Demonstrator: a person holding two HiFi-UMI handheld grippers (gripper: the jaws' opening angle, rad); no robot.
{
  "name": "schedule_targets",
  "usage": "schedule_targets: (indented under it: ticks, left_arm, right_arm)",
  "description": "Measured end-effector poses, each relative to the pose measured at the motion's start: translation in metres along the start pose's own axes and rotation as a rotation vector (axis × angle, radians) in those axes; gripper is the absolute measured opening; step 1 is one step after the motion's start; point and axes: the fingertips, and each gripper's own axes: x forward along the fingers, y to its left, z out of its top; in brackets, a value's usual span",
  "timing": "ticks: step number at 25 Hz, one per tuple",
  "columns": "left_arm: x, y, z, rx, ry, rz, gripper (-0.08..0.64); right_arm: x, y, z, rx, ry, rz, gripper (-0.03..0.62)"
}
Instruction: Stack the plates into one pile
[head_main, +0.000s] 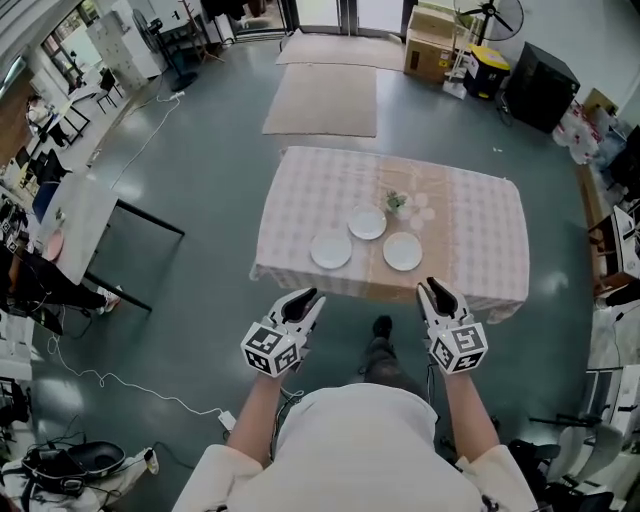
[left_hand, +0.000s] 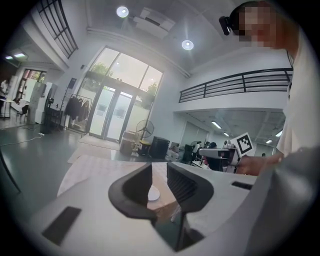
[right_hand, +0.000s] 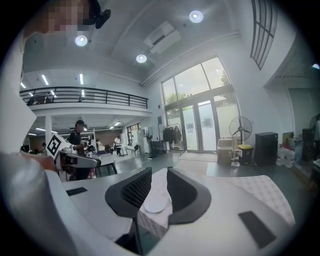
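Two sets of tongs, held out roughly level, short of the table's near edge. Left gripper (head_main: 308, 298): jaws spread part-way, pinching nothing, only air in the gap. Right gripper (head_main: 437, 290): likewise spread, likewise empty, touching nothing.

Outward from there, at 12 o'clock in the head view: table (head_main: 300, 190) under a checked cloth, with three white plates toward its front edge, all flat, all apart, none stacked yet. Left plate (head_main: 331, 250) at about 1 o'clock of the left gripper; probably the same white disc framed between the jaws in the left gripper view. Right plate (head_main: 402, 251) at about 11 o'clock of the right gripper; probably the disc lined up between the jaws in the right gripper view. Far plate (head_main: 367, 223) between and behind those two, near both without touching either. Small plant (head_main: 396, 202) just beyond it, at its 1 o'clock.

Round, so no long axis to square up to; only a choice of which rim to come at. Looks like an even split: left tongs nearer the left plate, right tongs nearer the right plate, far plate about equally off from both. Well short of any rim; calls for a reach forward and slightly inward before any pinch.
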Motion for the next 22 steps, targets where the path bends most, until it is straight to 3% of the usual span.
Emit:
schedule_targets:
  ticks: [12, 22]
  left_arm:
    - [0.114, 0.059, 0.041, -0.019, 0.002, 0.100, 0.097]
    - [0.184, 0.077, 0.065, -0.014, 0.009, 0.179, 0.097]
  right_arm:
    - [0.114, -0.094, 0.020, 0.014, 0.069, 0.119, 0.115]
    - [0.173, -0.152, 0.019, 0.025, 0.123, 0.248, 0.115]
